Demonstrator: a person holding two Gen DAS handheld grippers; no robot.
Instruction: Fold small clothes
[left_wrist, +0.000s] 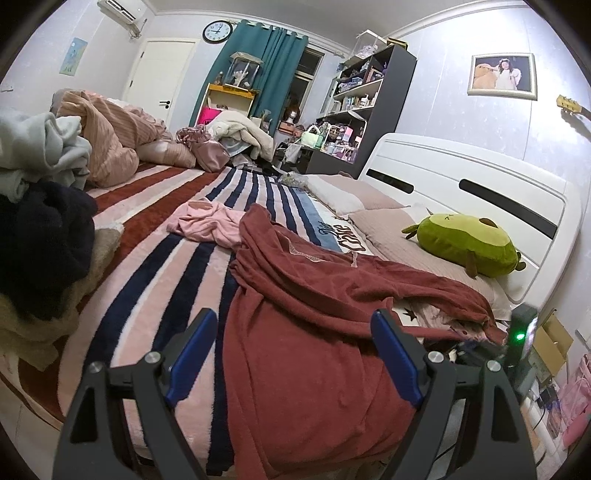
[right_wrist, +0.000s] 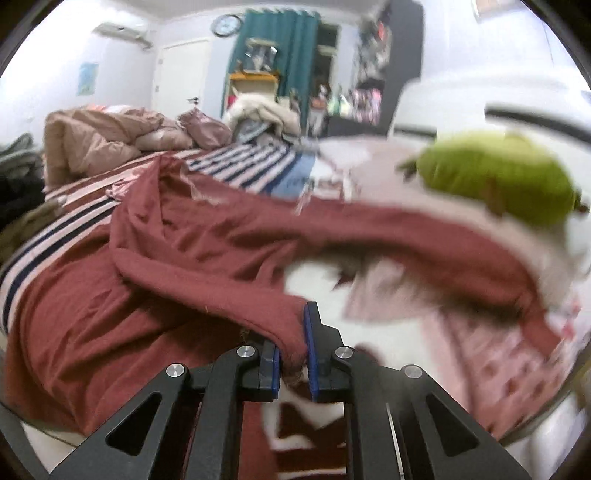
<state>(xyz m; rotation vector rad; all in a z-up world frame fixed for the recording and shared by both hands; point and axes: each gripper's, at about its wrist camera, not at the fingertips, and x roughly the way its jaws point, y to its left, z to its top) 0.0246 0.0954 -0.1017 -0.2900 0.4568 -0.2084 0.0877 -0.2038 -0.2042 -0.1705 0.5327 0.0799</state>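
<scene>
Red garment (right_wrist: 155, 236) edge pinched in right gripper (right_wrist: 293, 332) jaws.

The middle of the bed (left_wrist: 155, 258) lies open: bare striped blanket between the red garment (left_wrist: 314, 332) and the heaped clothes pile (left_wrist: 40, 221) along the left edge. A pink garment (left_wrist: 207, 221) lies farther along the middle. Toward the headboard (left_wrist: 461, 177), a green plush toy (left_wrist: 465, 240) sits on the pillows. At the far end, a bunched quilt (left_wrist: 110, 136) and bags block the way. The left tongs (left_wrist: 295, 343) hover with jaws wide above the red garment.
</scene>
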